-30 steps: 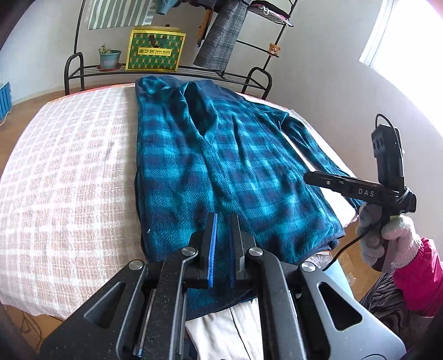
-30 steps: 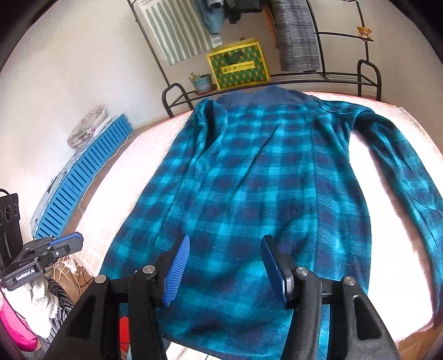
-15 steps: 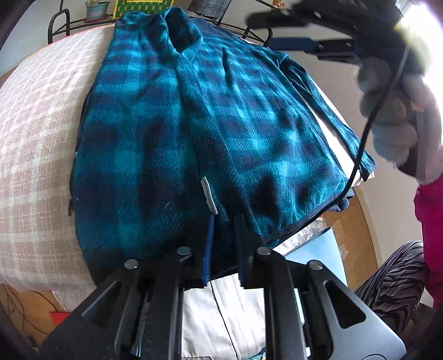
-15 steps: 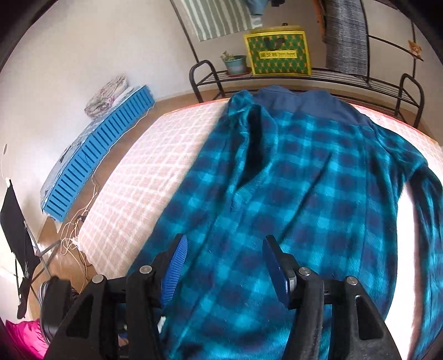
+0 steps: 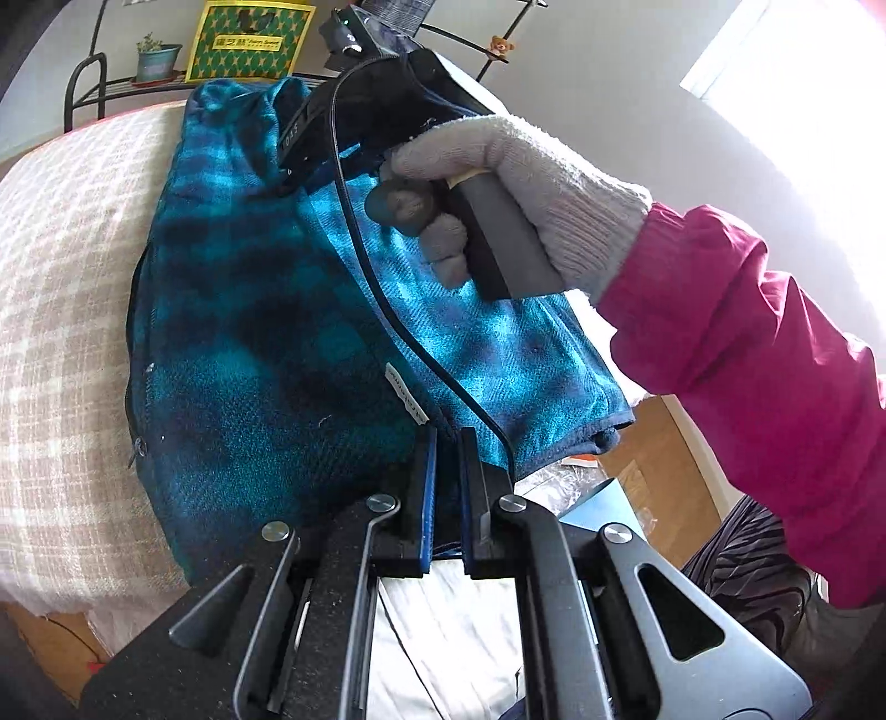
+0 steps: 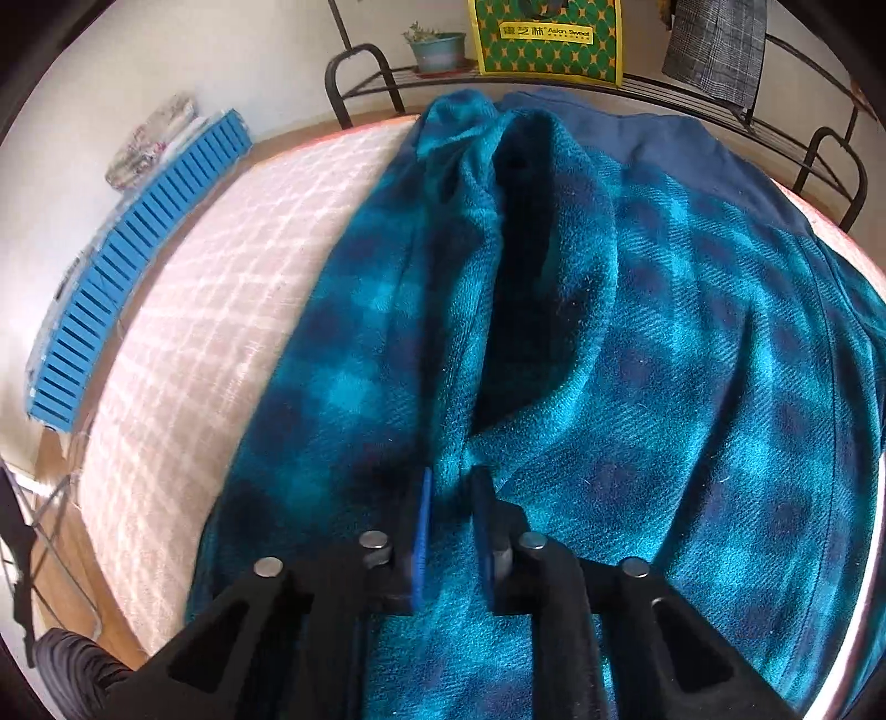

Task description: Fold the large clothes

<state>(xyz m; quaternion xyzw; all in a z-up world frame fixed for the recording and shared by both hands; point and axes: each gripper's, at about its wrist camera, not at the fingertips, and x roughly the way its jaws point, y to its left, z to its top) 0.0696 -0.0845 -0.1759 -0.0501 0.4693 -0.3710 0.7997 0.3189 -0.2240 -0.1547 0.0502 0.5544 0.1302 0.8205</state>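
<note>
Your teal and navy plaid fleece garment lay spread on the bed, whose cover was a coarse pink-and-white check weave. The fleece looked thick and napped, with a dark fold running down its middle and a plain navy band at the far end. Your left tongs were pinched nearly together on the garment's near hem. Your right tongs were closing on a raised ridge of fleece; whether the pads already pressed it I could not quite tell. Your right hand wore a knitted grey glove. On the metal rack stood a small pot with a plant.
</note>
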